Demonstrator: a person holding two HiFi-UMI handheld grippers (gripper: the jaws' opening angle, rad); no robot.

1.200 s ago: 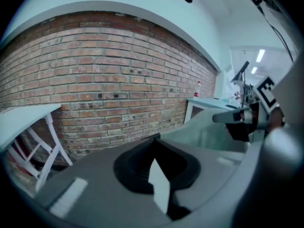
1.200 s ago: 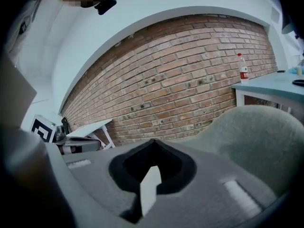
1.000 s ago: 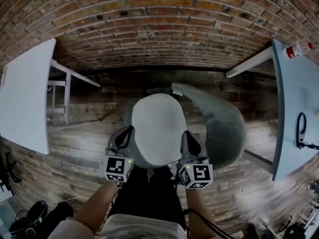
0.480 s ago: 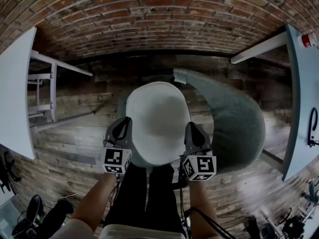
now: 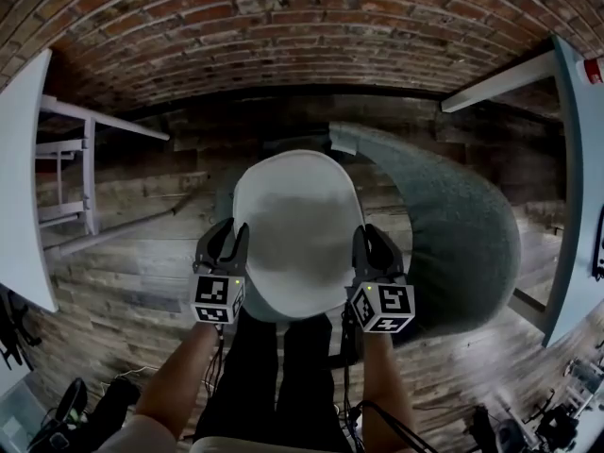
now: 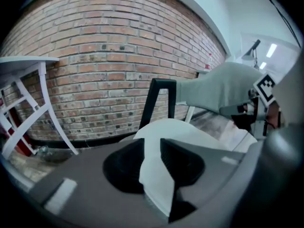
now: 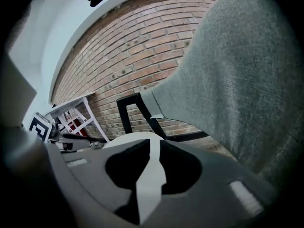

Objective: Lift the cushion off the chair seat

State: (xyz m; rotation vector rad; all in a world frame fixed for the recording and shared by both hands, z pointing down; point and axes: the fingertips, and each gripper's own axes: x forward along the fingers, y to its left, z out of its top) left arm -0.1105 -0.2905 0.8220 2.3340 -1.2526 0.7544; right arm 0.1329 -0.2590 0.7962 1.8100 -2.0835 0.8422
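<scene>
A white oval cushion hangs level in front of a grey upholstered chair's curved backrest, seen from above in the head view. My left gripper grips its left rim and my right gripper its right rim. The left gripper view has a fold of the cushion filling the gap in my left gripper. A thinner strip of cushion fills my right gripper. Both pairs of jaws are opening, the fabric still touching the pads. The seat below is hidden.
White tables stand at the left and right, with white trestle legs at the left. A brick wall runs behind. The person's dark legs are below the cushion. Cables and gear lie on the wooden floor.
Both grippers have sunk together with the cushion, down toward the chair. The cushion has stayed level between them.
</scene>
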